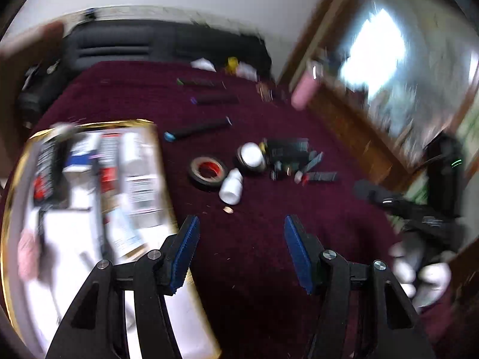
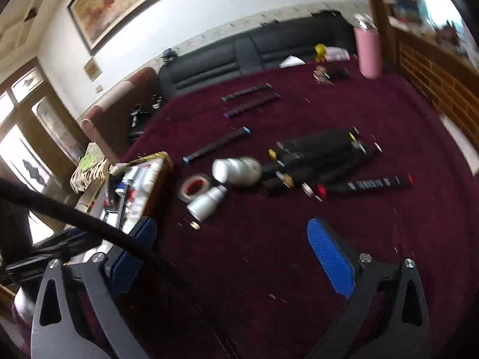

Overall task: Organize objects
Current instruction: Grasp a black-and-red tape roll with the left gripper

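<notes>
The loose items lie in a cluster on the maroon cloth [image 2: 299,254], ahead of both tongs. Nearest the tongs is a small white bottle [image 2: 206,203], on its side, its long axis running diagonally with one end toward the cameras. Touching or just beside it is a roll of tape [image 2: 194,187], lying flat. Behind these is a larger white bottle [image 2: 236,170], also on its side. To its right is a pile of dark markers [image 2: 323,155], mostly lengthwise across the right wrist view; a red-capped marker [image 2: 365,185] lies a little apart at the near edge. Three further pens lie singly farther back, the closest with blue ends [image 2: 217,145].

A gold-rimmed box [image 1: 167,179], already holding assorted things, sits to the left of the cluster, close to the left gripper [image 1: 241,248].

Left gripper: jaws apart, nothing between them, over bare cloth. Right gripper [image 2: 239,257]: jaws spread wide, likewise empty. A black cable [image 2: 89,221] crosses the right wrist view.

Judgement: the small bottle lies forward and slightly left of both tongs' centre lines. Neither hand is clearly closer. The box favours the left hand for any drop. Blur limits finer detail.
</notes>
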`<state>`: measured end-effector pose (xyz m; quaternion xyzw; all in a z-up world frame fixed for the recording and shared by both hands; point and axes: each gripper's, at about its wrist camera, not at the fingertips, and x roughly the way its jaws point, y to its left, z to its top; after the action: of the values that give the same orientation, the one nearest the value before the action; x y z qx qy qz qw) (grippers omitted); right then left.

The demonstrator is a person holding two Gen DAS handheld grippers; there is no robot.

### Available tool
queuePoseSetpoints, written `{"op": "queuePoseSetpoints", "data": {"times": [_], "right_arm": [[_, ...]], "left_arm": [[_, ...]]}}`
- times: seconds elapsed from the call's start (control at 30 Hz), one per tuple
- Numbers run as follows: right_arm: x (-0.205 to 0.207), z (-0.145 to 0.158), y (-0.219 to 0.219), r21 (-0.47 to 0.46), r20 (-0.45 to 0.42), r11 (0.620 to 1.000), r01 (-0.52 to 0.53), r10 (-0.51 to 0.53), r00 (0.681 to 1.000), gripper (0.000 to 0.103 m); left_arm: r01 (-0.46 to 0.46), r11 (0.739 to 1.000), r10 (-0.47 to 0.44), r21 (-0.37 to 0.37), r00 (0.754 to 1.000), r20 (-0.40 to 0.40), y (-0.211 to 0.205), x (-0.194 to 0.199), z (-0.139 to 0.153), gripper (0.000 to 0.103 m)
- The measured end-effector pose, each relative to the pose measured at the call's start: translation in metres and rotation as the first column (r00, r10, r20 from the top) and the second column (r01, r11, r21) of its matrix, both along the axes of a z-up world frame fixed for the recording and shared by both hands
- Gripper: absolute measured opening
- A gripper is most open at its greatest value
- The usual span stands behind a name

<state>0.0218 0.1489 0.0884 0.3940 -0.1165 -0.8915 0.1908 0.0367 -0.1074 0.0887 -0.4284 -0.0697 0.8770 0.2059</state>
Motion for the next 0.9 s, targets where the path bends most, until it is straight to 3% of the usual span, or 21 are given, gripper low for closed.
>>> {"op": "queuePoseSetpoints", "data": {"times": [0.13, 0.27, 0.4, 0.53, 0.67, 0.7, 0.73, 0.77, 0.9], "right_arm": [[-0.001, -0.003, 0.040, -0.021, 0.023, 0.999, 0.038, -0.038, 0.999, 0.102], [0.001, -0.008, 0.067, -0.056, 0.031, 0.996, 0.063, -0.061, 0.998, 0.102], [-0.009, -0.020, 0.080, -0.098, 0.051, 0.993, 0.071, -0.066, 0.997, 0.102], [-0.016, -0.027, 0.084, -0.121, 0.071, 0.991, 0.063, -0.055, 0.996, 0.102], [-0.020, -0.030, 0.082, -0.130, 0.084, 0.990, 0.060, -0.049, 0.995, 0.102], [-0.020, -0.030, 0.081, -0.128, 0.085, 0.990, 0.058, -0.047, 0.995, 0.102], [-0.021, -0.030, 0.080, -0.123, 0.086, 0.991, 0.056, -0.046, 0.995, 0.102], [-0.021, -0.031, 0.078, -0.118, 0.088, 0.992, 0.053, -0.043, 0.995, 0.102], [-0.021, -0.032, 0.073, -0.101, 0.094, 0.994, 0.043, -0.033, 0.995, 0.102]], "left_arm": [[0.040, 0.977, -0.027, -0.210, 0.998, 0.063, 0.060, -0.041, -0.032, 0.052], [0.078, 0.961, -0.037, -0.266, 0.987, 0.156, 0.083, -0.072, -0.063, 0.052], [0.078, 0.951, -0.019, -0.301, 0.981, 0.194, 0.090, -0.092, -0.078, 0.049], [0.080, 0.947, -0.017, -0.311, 0.980, 0.200, 0.093, -0.101, -0.080, 0.048], [0.100, 0.927, -0.038, -0.360, 0.984, 0.176, 0.098, -0.095, -0.079, 0.047], [0.092, 0.928, -0.031, -0.362, 0.985, 0.170, 0.099, -0.096, -0.077, 0.037], [0.082, 0.936, -0.025, -0.341, 0.986, 0.168, 0.097, -0.096, -0.075, 0.015], [0.087, 0.951, -0.033, -0.298, 0.983, 0.179, 0.095, -0.099, -0.075, 0.004], [0.114, 0.958, -0.066, -0.265, 0.981, 0.184, 0.096, -0.089, -0.074, 0.001]]}}
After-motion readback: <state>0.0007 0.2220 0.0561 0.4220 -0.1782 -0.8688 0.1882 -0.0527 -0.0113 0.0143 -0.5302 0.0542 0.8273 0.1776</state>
